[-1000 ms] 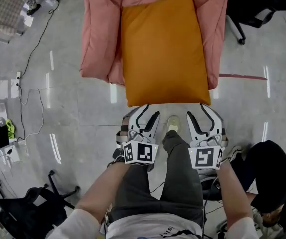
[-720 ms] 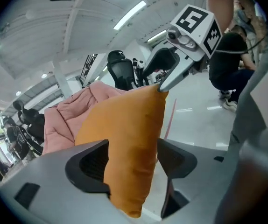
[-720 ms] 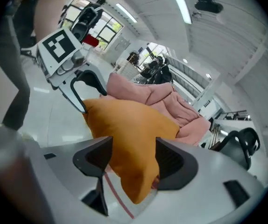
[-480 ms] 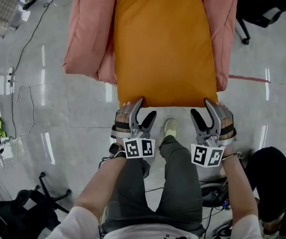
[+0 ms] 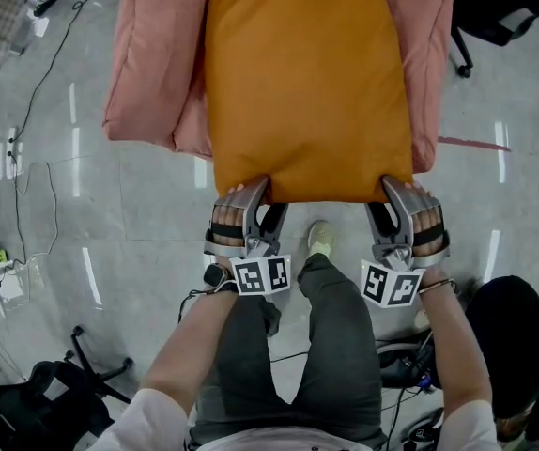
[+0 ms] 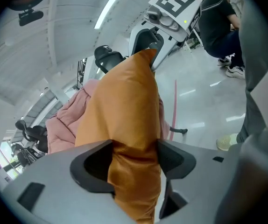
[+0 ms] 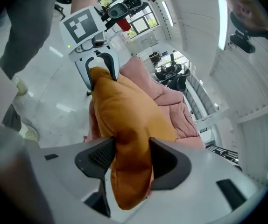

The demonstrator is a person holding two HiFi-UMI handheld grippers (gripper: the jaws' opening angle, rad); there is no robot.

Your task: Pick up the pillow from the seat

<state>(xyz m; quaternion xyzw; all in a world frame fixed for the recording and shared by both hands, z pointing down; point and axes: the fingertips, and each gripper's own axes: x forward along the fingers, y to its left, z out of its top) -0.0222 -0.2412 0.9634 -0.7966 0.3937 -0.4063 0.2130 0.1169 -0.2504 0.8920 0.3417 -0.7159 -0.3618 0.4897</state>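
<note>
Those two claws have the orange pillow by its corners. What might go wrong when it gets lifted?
Both the left gripper and right gripper are closing on just the near corners of the orange pillow; the soft fabric may slip out. The far end could also sag and drag on the pink seat cushion.

1. The orange rectangular fabric pillow: plump and smooth; lies lengthwise on the seat; near edge overhangs the seat front.
2. The pink quilted padded seat: soft; shows along both long sides of the pillow.
</note>
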